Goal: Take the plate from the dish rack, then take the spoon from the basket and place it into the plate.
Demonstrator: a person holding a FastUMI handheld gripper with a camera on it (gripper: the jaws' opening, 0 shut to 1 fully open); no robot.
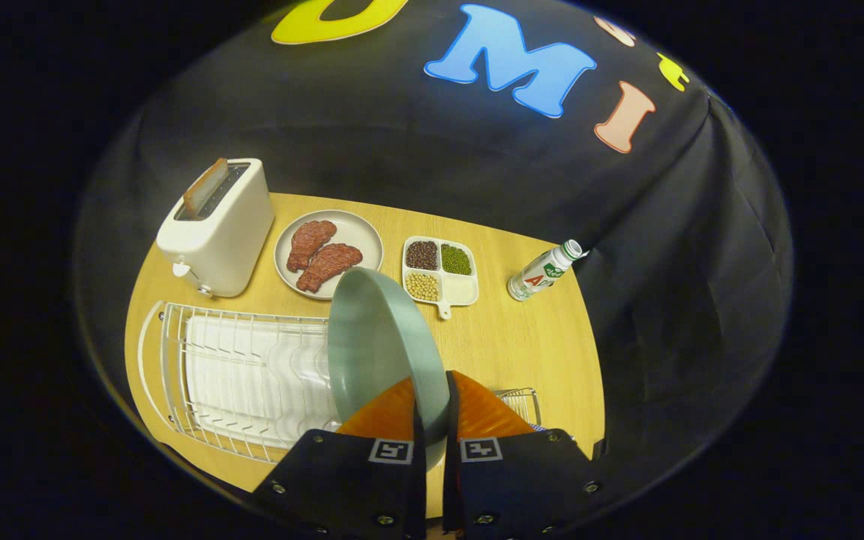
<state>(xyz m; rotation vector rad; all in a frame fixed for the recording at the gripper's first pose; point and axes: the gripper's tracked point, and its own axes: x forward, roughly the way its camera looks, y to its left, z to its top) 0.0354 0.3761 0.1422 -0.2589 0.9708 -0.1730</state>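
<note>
A pale green plate (376, 345) stands on edge between my fingers, lifted above the white wire dish rack (241, 371). My gripper (432, 424) is shut on the plate's near rim, one finger on each face. The rack lies to the left of the fingers on the wooden table (522, 337), its slots bare. A corner of a wire basket (523, 403) peeks out just right of the fingers; its contents are hidden behind them.
Beyond the rack stands a white toaster (218, 225) with a slice in it. A plate of meat pieces (328, 253), a divided tray of beans (439, 271) and a small bottle lying on its side (544, 271) sit further back.
</note>
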